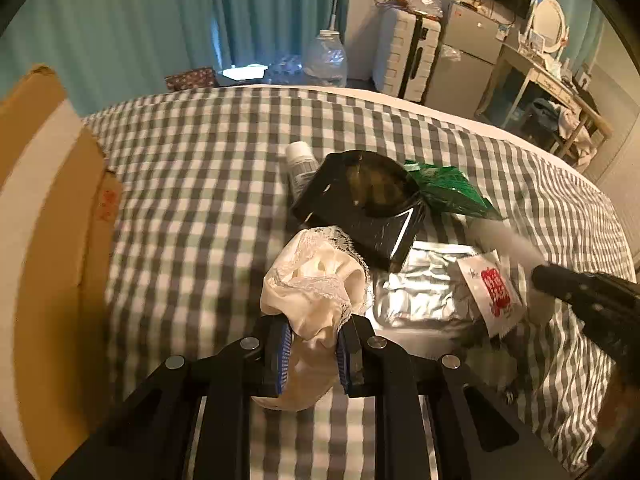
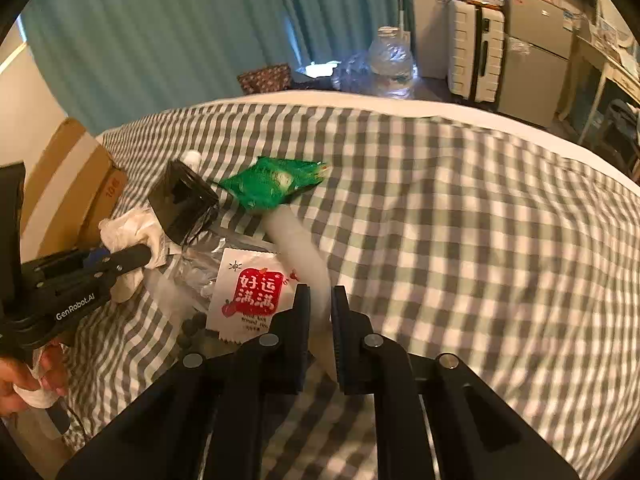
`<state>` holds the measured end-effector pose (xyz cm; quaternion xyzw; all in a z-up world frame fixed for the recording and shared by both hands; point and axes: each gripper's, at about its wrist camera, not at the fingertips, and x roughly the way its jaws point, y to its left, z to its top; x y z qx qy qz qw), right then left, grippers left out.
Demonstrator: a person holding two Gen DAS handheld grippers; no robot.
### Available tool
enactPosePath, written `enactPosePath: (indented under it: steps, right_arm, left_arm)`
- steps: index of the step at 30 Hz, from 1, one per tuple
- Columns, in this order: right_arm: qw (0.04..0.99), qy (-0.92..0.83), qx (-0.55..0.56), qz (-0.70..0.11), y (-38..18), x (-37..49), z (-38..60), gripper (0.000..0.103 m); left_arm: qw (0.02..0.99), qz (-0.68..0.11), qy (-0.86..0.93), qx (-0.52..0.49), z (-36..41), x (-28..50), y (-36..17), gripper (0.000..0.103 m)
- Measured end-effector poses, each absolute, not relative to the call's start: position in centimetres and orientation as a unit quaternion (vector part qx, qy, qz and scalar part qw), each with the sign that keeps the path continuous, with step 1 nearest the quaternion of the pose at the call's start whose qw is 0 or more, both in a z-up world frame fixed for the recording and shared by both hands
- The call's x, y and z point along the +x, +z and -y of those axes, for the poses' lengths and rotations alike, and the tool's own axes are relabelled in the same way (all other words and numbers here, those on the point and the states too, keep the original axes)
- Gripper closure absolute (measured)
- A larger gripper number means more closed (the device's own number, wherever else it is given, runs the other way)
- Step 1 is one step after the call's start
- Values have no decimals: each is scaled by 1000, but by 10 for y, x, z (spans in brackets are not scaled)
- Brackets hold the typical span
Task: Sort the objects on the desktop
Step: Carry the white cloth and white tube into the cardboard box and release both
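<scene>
Our left gripper (image 1: 312, 354) clamps the lace cloth (image 1: 316, 280), and our right gripper (image 2: 320, 332) pinches the white tube (image 2: 298, 240). We should lift both straight up, slowly, so the green packet (image 2: 272, 184) resting on the tube slides off gently.

Teal curtains (image 1: 160, 28) are hanging behind a bed in a grey-and-white checked cover (image 2: 460, 208). A white suitcase (image 1: 404, 56) is standing beside a small grey fridge (image 1: 468, 64), daylight glinting on the floor.

Left tongs (image 1: 312, 346) and right tongs (image 2: 320, 328) both clamped.
</scene>
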<state>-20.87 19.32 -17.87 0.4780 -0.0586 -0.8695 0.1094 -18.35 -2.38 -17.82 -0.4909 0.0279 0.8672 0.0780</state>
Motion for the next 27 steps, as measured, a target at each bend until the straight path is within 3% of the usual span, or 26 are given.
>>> enactPosePath:
  steps: [4,27]
  right_arm:
    - [98,-872,473,76,-162,-196,-205,93]
    - [154,-909,375,92,-29,-119,-163,95]
  left_arm:
    - [89,-21,867,-489,25,-169,-162,89]
    - [65,0,898,-434,55,-115,-49,89]
